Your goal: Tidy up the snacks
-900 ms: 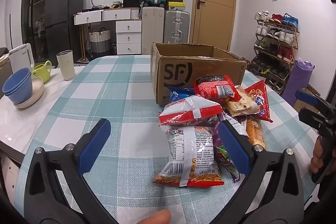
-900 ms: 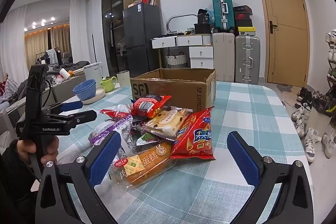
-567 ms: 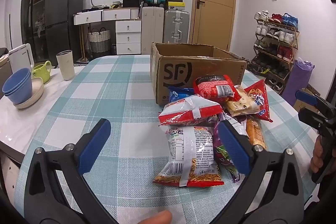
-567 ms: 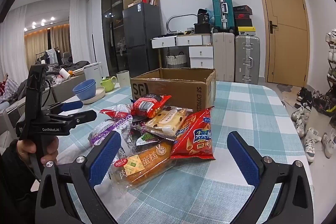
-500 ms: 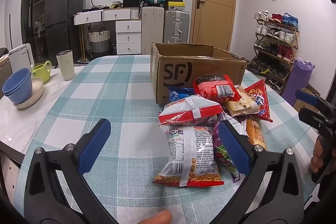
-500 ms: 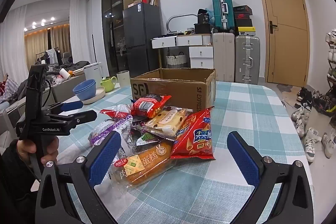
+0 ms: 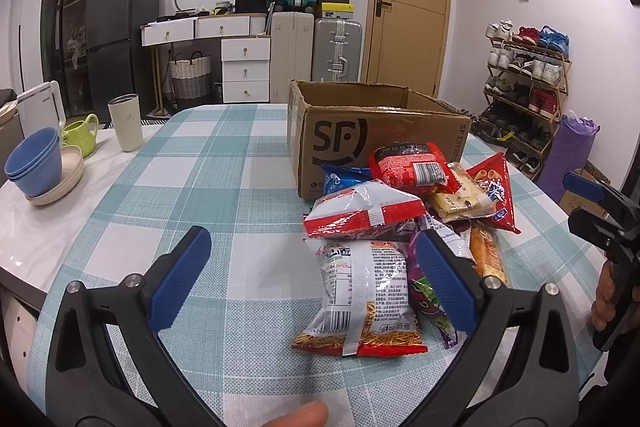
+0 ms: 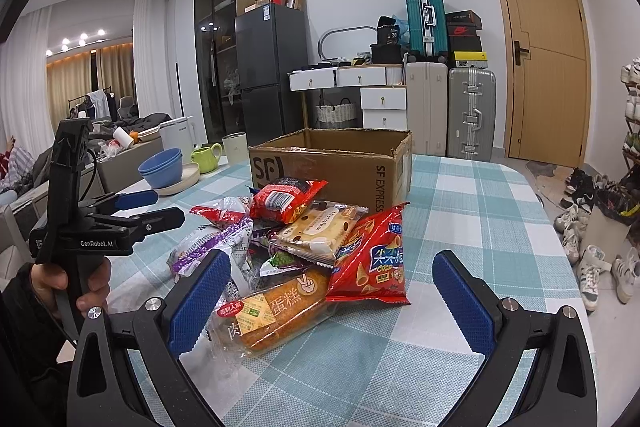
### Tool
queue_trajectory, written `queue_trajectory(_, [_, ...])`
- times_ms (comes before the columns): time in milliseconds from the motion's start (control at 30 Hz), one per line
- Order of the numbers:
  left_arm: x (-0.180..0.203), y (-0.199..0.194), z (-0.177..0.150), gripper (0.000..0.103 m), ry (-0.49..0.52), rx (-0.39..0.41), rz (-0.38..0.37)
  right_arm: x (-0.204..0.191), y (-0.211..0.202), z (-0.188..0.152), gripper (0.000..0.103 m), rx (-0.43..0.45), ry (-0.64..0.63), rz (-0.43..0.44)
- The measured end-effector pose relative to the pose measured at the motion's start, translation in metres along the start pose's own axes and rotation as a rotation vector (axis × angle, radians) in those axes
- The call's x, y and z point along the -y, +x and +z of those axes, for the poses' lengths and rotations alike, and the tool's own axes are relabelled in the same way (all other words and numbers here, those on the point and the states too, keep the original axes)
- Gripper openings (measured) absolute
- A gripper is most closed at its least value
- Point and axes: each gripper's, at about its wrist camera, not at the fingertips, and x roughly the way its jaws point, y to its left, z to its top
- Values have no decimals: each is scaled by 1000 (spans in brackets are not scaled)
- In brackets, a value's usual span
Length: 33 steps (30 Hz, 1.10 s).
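A pile of snack packets lies on the checked tablecloth in front of an open cardboard box, which also shows in the right wrist view. In the left wrist view the nearest is a white and red noodle-snack bag, with a red and white bag behind it. In the right wrist view a cake packet and a red chip bag lie nearest. My left gripper is open and empty, just short of the pile. My right gripper is open and empty, hovering before the cake packet.
Blue bowls on a plate, a green mug and a cream tumbler stand at the table's left side. Suitcases, drawers and a fridge line the far wall. A shoe rack stands right of the table.
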Motion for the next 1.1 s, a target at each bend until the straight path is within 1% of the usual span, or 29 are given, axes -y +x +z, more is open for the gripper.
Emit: queue_trajectory(1100, [0, 0, 0, 102, -4, -4, -2, -1, 1, -2, 103, -5, -3, 1])
